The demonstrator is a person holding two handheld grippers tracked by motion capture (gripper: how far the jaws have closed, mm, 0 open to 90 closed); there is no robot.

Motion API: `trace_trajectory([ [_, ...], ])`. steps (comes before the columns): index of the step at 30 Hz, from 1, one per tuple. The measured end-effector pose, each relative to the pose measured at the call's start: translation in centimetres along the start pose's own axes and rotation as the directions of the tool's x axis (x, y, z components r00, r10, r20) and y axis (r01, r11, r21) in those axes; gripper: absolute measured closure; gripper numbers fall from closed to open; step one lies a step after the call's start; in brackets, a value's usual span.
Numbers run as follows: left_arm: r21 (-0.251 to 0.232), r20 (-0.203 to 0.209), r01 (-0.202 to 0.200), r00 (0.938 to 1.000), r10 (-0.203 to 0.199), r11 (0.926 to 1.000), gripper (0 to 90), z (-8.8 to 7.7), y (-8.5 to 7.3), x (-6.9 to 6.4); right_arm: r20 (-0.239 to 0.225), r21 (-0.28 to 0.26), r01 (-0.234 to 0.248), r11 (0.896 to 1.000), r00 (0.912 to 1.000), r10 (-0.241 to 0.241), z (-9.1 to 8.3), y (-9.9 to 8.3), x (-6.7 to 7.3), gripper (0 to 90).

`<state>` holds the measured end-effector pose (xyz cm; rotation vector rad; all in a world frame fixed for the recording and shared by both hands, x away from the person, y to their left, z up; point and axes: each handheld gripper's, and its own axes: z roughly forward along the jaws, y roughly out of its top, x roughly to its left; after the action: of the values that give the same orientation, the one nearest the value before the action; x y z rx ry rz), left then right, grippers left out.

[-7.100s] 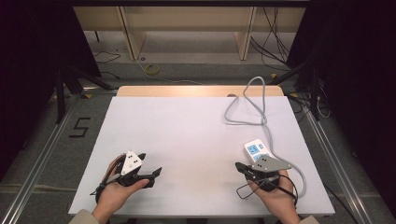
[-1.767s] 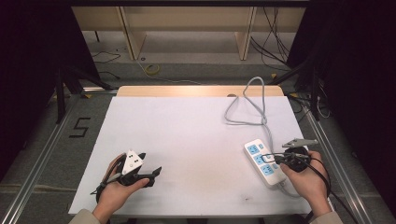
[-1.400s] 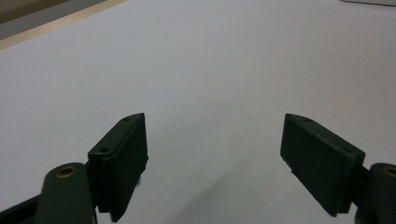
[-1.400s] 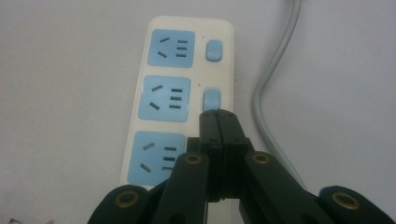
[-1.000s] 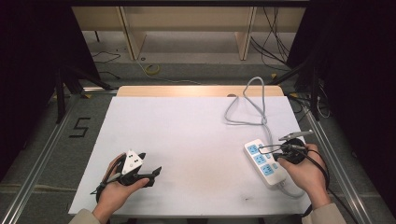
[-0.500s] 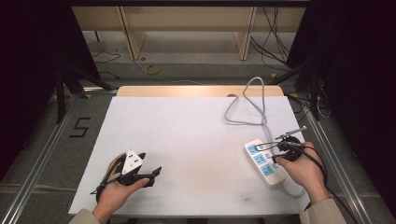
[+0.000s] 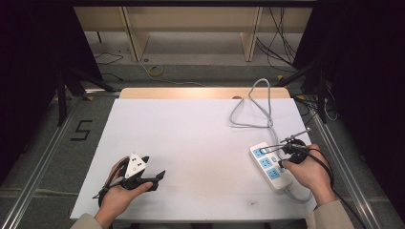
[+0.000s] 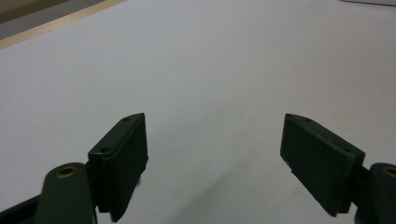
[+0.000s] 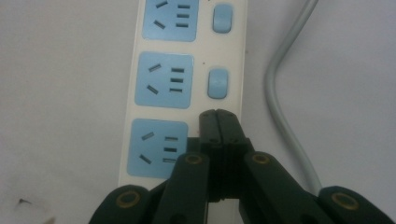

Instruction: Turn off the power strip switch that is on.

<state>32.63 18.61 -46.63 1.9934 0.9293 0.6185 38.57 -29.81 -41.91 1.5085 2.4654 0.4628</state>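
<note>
White power strip point(image 7: 270, 167) with blue sockets lies at four o'clock on the desk point(image 7: 191, 143). Right gripper point(image 9: 217, 116), jaws pressed together, hovers over its nearest switch. Left gripper point(image 8: 215, 158) rests at eight o'clock, jaws spread, holding nothing.

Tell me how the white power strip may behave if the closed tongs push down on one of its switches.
The power strip lies flat on the table, so it probably will not tip. Its smooth casing on the smooth surface might slide under a sideways push. The looped grey cable looks flexible and would likely give little resistance.
</note>
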Motion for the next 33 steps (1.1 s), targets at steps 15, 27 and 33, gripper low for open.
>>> trace_trajectory([
  [15, 0.0, 0.0, 0.001, 1.0, -0.001, 1.0, 23.0, -0.01, -0.01, 0.02, 0.007, 0.053, -0.004, 0.999, 1.0, 0.004, 0.52, 0.19, -0.09, 90.0],
  [27, -0.001, 0.001, 0.001, 1.0, -0.001, 1.0, 23.0, -0.01, -0.01, 0.02, 0.012, 0.075, -0.002, 0.997, 0.9999, 0.001, 0.76, 0.37, -0.06, 90.0],
  [33, 0.0, 0.0, 0.001, 1.0, -0.001, 1.0, 23.0, -0.02, -0.01, 0.02, 0.022, 0.086, 0.01, 0.996, 0.9997, -0.012, 0.84, 0.47, 0.05, 90.0],
])
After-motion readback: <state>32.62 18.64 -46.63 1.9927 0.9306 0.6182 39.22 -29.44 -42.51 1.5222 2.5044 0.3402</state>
